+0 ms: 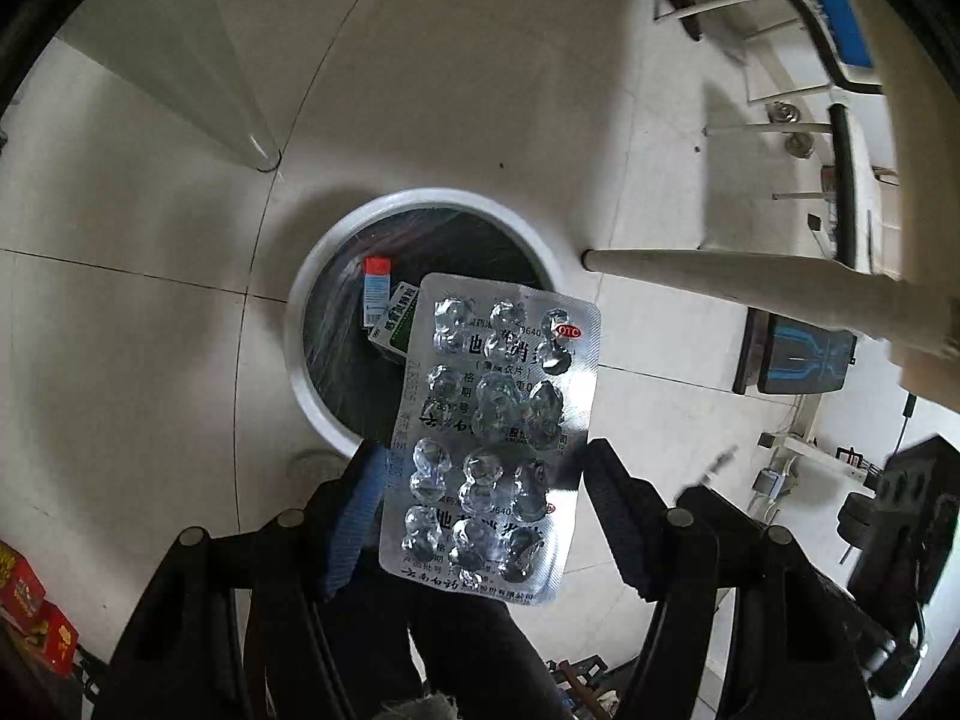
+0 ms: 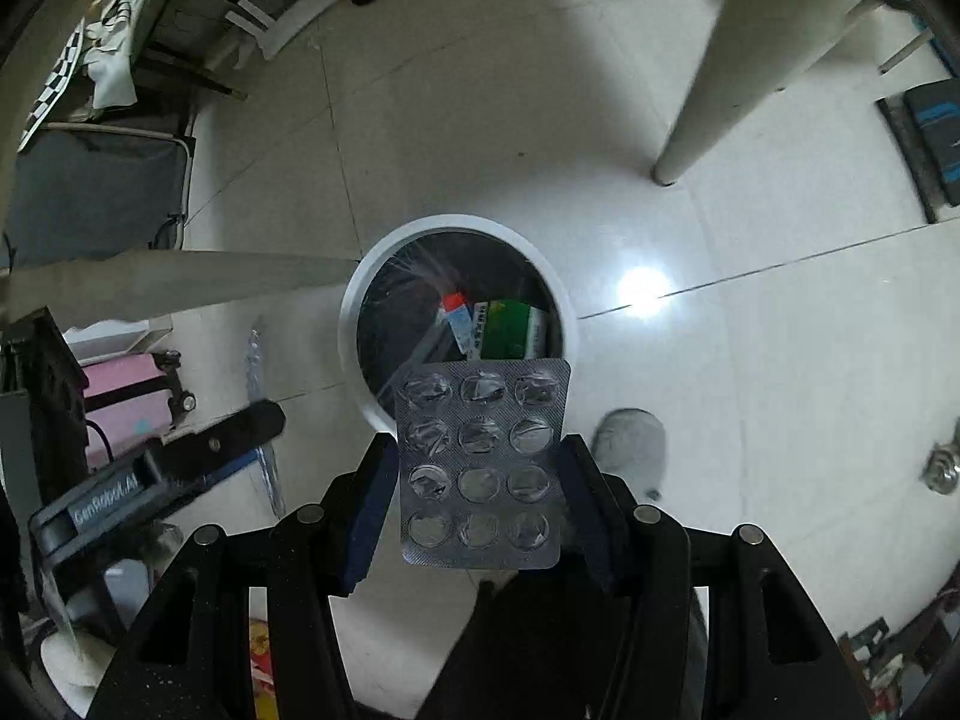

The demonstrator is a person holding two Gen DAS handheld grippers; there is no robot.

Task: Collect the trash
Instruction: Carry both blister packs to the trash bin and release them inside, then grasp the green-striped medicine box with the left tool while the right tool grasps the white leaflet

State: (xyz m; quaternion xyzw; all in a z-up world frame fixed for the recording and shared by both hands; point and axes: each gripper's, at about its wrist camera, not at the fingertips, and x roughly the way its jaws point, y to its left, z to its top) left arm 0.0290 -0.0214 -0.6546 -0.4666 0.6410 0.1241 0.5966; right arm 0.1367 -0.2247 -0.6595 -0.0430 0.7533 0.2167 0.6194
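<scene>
— White floor tiles (image 1: pixel 150 192) are lying under a round white bin (image 1: pixel 312 384). Fingers?
— Left gripper (image 1: pixel 480 474) is standing apart, one pad touching a clear-bubbled blister sheet (image 1: pixel 492 432); right gripper (image 2: pixel 480 468) is clamping a foil-backed blister sheet (image 2: pixel 480 462) above the bin.

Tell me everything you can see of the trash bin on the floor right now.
The trash bin is round with a thick white rim, seen from above in both wrist views. It looks like plastic and is lined with a dark, shiny bag. It stands open, with no lid in view, on pale floor tiles beside a white table leg. Inside lie a green medicine box and a smaller box with a red end. Nothing held touches the bin; a blister pack in front hides part of its near rim in each view.
</scene>
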